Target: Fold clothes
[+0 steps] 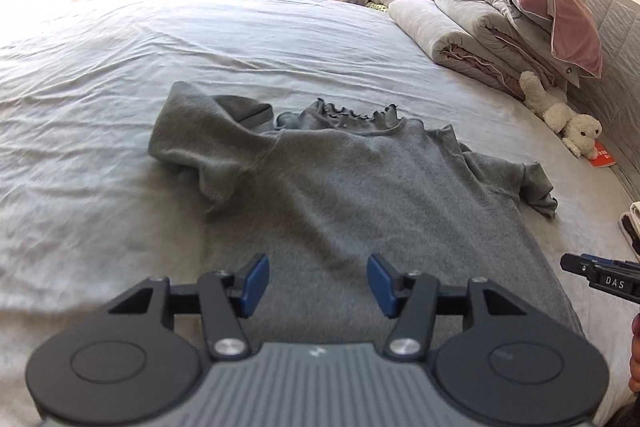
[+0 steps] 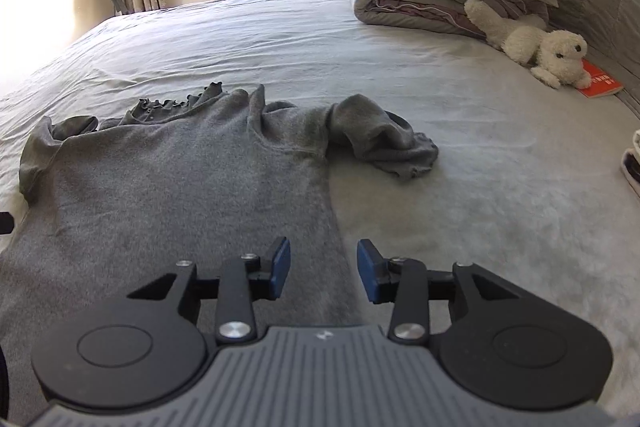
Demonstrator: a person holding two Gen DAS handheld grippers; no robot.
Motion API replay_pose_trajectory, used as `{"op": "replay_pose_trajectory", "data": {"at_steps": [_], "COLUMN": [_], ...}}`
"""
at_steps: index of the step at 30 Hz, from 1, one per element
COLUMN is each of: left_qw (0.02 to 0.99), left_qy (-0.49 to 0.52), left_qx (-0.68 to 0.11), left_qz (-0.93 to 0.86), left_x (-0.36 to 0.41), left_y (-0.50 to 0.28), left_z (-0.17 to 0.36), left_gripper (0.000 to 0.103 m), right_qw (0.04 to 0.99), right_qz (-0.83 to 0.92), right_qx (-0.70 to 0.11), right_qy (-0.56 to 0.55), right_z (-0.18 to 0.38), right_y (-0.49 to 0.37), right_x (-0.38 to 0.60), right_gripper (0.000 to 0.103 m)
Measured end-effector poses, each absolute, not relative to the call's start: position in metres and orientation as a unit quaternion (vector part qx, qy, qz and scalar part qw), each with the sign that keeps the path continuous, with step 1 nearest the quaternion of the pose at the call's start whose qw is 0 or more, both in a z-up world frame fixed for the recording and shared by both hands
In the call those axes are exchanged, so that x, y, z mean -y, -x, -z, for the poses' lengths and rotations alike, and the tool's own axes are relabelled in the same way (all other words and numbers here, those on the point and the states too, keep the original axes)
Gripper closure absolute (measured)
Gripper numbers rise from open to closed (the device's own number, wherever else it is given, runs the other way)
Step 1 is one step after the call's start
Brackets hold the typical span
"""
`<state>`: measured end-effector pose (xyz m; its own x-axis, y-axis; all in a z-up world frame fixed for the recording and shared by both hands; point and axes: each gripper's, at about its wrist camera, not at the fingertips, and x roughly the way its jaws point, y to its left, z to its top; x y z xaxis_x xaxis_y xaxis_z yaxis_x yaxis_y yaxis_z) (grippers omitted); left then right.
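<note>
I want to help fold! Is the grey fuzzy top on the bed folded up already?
Not yet. The grey knit top with a frilly collar lies spread flat on the pale sheet; only its sleeves are bunched.

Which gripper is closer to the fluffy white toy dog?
Right. The right gripper hangs over the shirt's edge on the toy dog's side; the left gripper is farther away, over the shirt's middle.

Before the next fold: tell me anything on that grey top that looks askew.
Both sleeves of the grey top are bunched, not flat: the right sleeve lies crumpled in a heap on the bed sheet, and the left sleeve is doubled over on itself. The body lies fairly smooth.
</note>
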<state>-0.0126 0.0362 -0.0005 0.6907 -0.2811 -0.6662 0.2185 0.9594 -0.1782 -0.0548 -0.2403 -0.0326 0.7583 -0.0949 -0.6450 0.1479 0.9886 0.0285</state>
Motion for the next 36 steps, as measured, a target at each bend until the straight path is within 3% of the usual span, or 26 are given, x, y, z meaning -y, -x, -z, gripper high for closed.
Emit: {"op": "replay_pose_trajectory", "data": {"at_steps": [6,10,12,14,31,33,36], "left_qw": [0.939,0.942,0.941,0.94,0.935,0.934,0.933], "left_qy": [0.025,-0.004,-0.01,-0.008,-0.027,-0.031,-0.038], "left_qx": [-0.309,-0.303,-0.303,-0.302,-0.315,-0.319,-0.327], "left_qz": [0.151,0.146,0.153,0.161,0.159,0.155,0.148], "left_x": [-0.017,-0.019,-0.024,-0.03,-0.057,-0.055,-0.052], "left_y": [-0.02,-0.03,-0.028,-0.025,0.007,0.007,0.007], "left_z": [0.031,0.053,0.059,0.059,0.06,0.059,0.057], "left_gripper": [0.042,0.037,0.035,0.028,0.023,0.022,0.022], "right_qw": [0.955,0.953,0.954,0.954,0.948,0.945,0.938], "right_qz": [0.004,-0.01,-0.012,-0.014,-0.008,0.006,0.015], "right_qx": [-0.297,-0.302,-0.298,-0.296,-0.317,-0.327,-0.346], "right_qy": [-0.02,-0.012,-0.027,-0.04,0.002,0.008,-0.012], "right_z": [0.053,0.076,0.079,0.079,0.078,0.079,0.077], "right_y": [0.018,0.002,0.004,0.007,0.051,0.05,0.046], "right_x": [0.21,0.202,0.208,0.215,0.241,0.241,0.251], "right_gripper": [0.047,0.044,0.035,0.034,0.029,0.011,0.01]}}
